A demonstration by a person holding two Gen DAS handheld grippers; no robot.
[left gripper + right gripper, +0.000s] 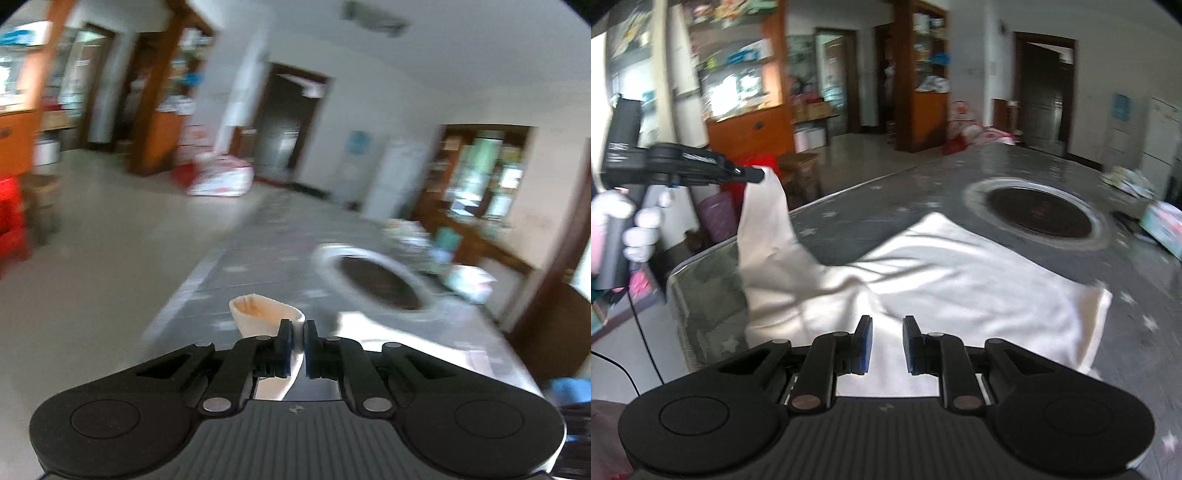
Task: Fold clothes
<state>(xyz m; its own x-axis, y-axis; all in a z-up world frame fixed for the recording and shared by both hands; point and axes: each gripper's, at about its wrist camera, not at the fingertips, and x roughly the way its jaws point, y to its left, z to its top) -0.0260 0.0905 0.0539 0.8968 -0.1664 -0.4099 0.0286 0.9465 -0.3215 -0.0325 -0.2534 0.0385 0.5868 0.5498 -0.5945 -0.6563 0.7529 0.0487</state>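
I'm pinching a corner of the white garment [923,266] in the left gripper [299,343], fingers narrow on the cloth, lifting it at 9 o'clock. The right gripper [887,343] fingers are sitting narrow over a raised fold; grip unclear. The rest is lying on the worktop [871,192]. Thin pinch risks slipping; fabric dragging toward the round recess [1041,214] at 1 o'clock.
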